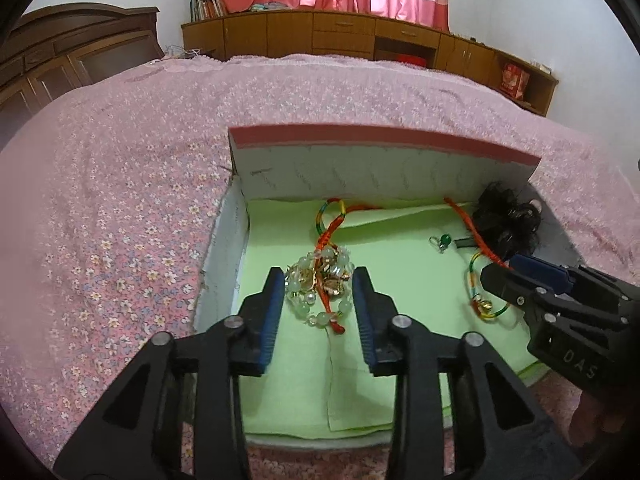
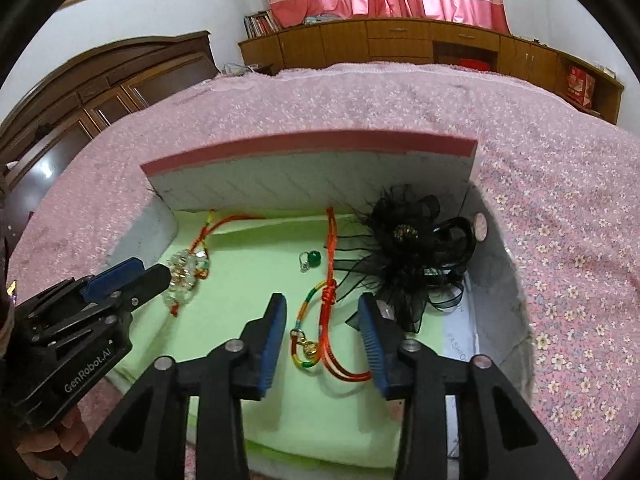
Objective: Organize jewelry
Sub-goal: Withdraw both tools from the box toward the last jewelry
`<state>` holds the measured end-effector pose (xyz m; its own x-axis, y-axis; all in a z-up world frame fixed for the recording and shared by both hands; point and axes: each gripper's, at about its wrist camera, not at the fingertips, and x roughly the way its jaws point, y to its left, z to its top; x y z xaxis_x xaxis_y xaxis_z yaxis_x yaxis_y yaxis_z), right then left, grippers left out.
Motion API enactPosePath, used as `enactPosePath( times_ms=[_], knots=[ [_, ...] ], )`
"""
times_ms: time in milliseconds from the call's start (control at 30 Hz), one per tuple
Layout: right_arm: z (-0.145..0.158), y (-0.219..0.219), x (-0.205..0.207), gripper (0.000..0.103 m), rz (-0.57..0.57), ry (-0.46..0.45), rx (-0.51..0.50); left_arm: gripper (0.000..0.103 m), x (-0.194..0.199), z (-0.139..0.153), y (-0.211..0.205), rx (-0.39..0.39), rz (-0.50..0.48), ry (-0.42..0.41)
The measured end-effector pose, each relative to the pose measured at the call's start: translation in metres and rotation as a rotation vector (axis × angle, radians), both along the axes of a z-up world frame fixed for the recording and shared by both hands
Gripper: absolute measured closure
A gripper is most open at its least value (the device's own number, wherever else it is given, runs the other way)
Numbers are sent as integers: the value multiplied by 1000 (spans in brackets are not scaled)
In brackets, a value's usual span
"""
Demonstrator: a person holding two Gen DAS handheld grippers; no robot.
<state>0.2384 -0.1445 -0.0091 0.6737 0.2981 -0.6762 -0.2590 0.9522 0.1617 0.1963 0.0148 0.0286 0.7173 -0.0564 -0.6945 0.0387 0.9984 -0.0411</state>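
Centre of left view: bead bracelet (image 1: pixel 319 285) – pale green and clear beads, gold charms, red cord – on green liner of box (image 1: pixel 240 216). Charm detail blurred. Lies between left gripper (image 1: pixel 319 312) pads, untouched; jaws apart. Right view, lower centre: rainbow cord (image 2: pixel 316 332) with gold bell between right gripper (image 2: pixel 326 340) pads – jaws apart, nothing gripped.

Seen from my tongs: box (image 1: pixel 240 208), white walls, coral-pink edge on its lid. Lining cloth (image 1: pixel 400 264), pale green. Beaded bracelet (image 1: pixel 316 288), milky-green and gold beads on red cord. Cord bracelet (image 2: pixel 320 320), red with rainbow-striped braid, gold bell. Hair flower (image 2: pixel 408 248), black. Small bead charm (image 2: pixel 315 258), dark green. Bedspread (image 1: pixel 120 200), pink, tiny white flowers. My pads (image 1: pixel 272 312), blue.
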Motion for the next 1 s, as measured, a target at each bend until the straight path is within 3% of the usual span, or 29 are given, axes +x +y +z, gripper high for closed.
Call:
enactPosePath(
  times_ms=[500,1000],
  knots=[
    [49,-16,-54,53,12,-132,79,73,-35,35,11,-89,-16,-52],
    [69,-36,-101,52,-9,-190,120,73,-67,59,0,-76,-79,-85]
  ],
)
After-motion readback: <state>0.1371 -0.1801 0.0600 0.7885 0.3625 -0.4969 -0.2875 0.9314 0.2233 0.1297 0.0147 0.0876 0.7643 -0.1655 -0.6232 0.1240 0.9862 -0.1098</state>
